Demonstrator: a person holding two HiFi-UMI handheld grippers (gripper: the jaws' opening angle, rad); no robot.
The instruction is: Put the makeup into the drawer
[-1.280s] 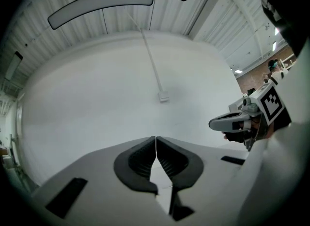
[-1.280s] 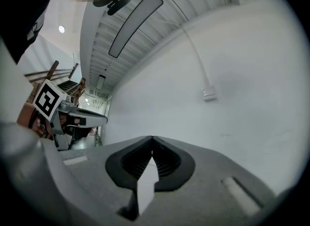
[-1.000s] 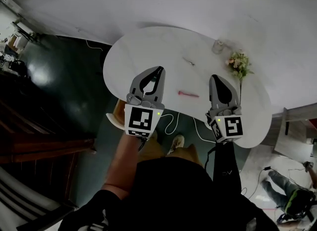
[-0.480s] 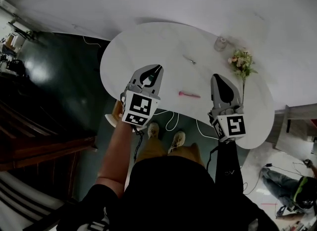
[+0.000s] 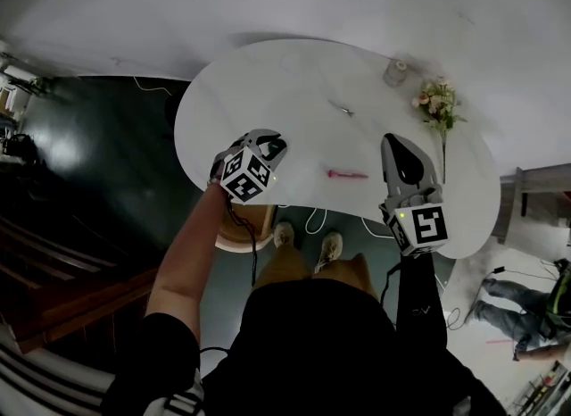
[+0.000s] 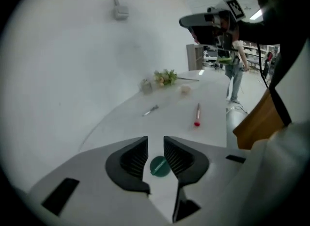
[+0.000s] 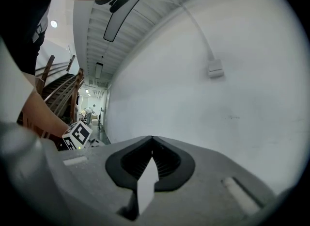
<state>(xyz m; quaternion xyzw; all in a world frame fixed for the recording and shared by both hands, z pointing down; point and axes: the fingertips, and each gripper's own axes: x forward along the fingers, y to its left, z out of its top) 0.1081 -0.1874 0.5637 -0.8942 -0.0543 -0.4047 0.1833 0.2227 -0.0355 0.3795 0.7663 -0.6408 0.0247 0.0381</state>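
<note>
Opening the drawer seems in hand: the left tool (image 5: 270, 145), jaws just opening and spread on nothing, hangs at the desk's (image 5: 268, 84) near-left edge. Right tool (image 5: 401, 145) is pressed together, empty. The pink makeup stick (image 5: 346, 173) lies between them. Next, catch the drawer front.

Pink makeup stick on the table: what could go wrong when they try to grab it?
The pink makeup stick lies loose near the table's front edge, so a clumsy nudge might roll it off. The right gripper is shut, so reaching now would likely push the stick instead of grabbing it.
</note>
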